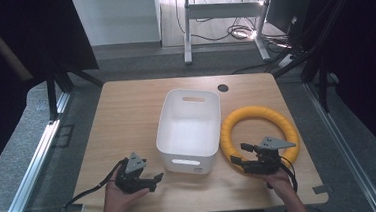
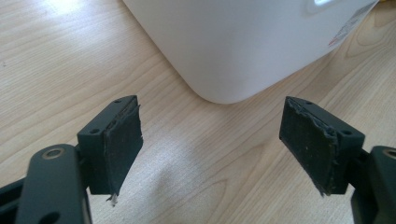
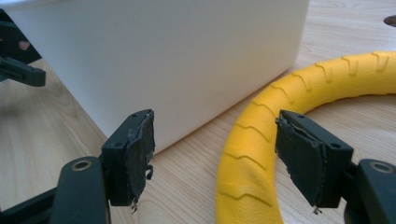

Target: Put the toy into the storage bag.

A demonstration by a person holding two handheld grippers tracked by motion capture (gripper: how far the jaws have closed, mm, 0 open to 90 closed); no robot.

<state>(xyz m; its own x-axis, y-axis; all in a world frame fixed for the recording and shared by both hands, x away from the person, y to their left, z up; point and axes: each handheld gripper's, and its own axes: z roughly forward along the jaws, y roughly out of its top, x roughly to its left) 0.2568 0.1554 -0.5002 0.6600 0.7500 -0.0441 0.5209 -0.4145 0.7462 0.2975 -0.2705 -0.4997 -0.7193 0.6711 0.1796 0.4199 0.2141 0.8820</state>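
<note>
High view: wooden tabletop [image 1: 126, 115], with a white bin [image 1: 190, 131] at its middle, open side up and nothing in it. Yellow ribbed ring [image 1: 256, 113] lies flat just beside the bin, toward the tabletop's right edge; whether the two touch cannot be told.

Right gripper [image 1: 243, 155] sits low over the ring's near-left arc, close to the front edge, held by the person's right hand [image 1: 281, 182]. Right gripper view: jaws stand wide apart and straddle the ring [image 3: 247, 158]; the tube rises between the two pads, neither pad pressing on it. White bin wall [image 3: 177, 65] stands just behind.

Left gripper [image 1: 153, 181] is near the tabletop's front edge, left of the bin's near-left corner, in the person's left hand [image 1: 120, 198]. Left gripper view: jaws spread wide with bare wood between them, nothing held. Rounded bin corner [image 2: 224, 51] lies just ahead of the pads, apart from them.
</note>
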